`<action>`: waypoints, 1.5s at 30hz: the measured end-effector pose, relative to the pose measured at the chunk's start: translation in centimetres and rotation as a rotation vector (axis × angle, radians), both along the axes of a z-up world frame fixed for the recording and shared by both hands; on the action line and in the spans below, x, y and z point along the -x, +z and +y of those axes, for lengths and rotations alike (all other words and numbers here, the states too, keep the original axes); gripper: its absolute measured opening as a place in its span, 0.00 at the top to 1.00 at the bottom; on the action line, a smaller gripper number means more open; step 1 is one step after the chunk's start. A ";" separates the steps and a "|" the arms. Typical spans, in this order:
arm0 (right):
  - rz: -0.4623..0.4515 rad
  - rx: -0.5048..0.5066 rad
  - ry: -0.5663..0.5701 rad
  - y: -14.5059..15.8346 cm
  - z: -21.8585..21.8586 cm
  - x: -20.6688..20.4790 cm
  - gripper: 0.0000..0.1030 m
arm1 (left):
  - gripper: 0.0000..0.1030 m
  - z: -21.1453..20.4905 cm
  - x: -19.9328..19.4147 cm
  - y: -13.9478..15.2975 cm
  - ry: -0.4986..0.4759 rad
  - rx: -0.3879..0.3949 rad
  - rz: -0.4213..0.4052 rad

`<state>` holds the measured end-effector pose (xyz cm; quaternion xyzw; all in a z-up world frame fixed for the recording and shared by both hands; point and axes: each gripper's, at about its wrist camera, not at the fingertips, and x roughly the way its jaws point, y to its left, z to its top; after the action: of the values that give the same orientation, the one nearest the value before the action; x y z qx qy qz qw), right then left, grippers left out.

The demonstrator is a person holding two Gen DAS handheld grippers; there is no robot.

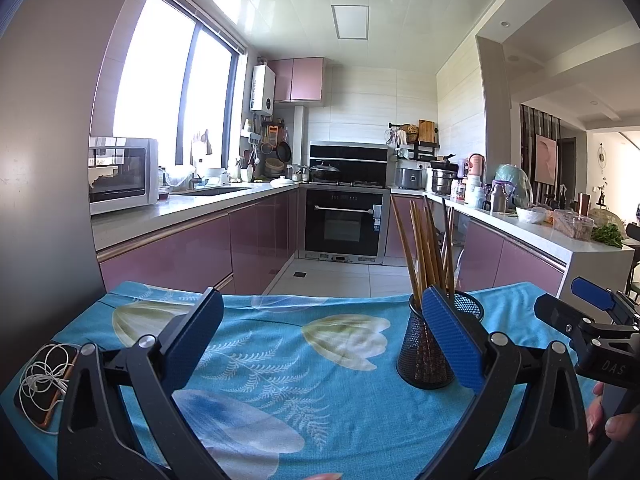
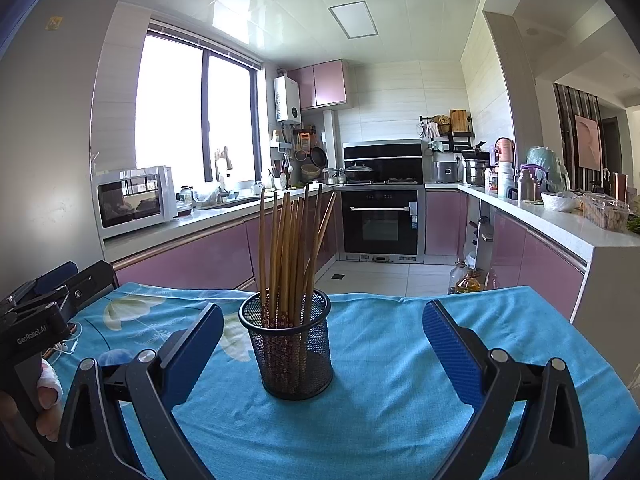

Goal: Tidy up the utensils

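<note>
A table draped in a turquoise cloth (image 2: 384,360) printed with pale tulips and fern sprays stood at the mouth of a kitchen with glossy pink cabinets, a white worktop (image 1: 192,204) and a bright window. At the cloth's left edge lay a phone (image 1: 44,392) with coiled white earphones (image 1: 44,376) on it. On the worktop to the left sat a white microwave (image 1: 120,174); a black built-in oven (image 2: 380,220) filled the far corner.

The left gripper (image 1: 322,344) hovered over the cloth with its blue textured pads spread wide, gripping nothing. Near the cloth's far edge, toward its right side, stood a round black wire-mesh holder (image 2: 290,344), upright, packed with slim brown wooden chopsticks (image 2: 288,248) that fanned out above its rim. The right gripper (image 2: 322,344) faced the holder, fingers set wide apart and empty, the holder between them but beyond the tips.
</note>
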<state>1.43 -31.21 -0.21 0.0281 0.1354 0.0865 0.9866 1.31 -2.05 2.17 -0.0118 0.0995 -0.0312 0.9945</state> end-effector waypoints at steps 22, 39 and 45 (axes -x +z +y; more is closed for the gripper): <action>-0.004 0.000 -0.002 0.0 0.0 0.0 0.06 | 0.05 0.0 0.0 -0.1 -0.001 -0.001 0.001; 0.001 0.001 -0.002 0.0 0.1 0.0 0.06 | 0.05 -0.2 -0.1 -0.4 -0.002 0.000 0.007; 0.001 0.000 -0.001 0.0 0.0 0.0 0.06 | 0.05 0.0 0.0 -0.5 -0.003 0.001 0.007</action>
<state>1.42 -31.17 -0.22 0.0281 0.1358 0.0861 0.9866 1.35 -2.07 1.66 -0.0124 0.1030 -0.0325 0.9941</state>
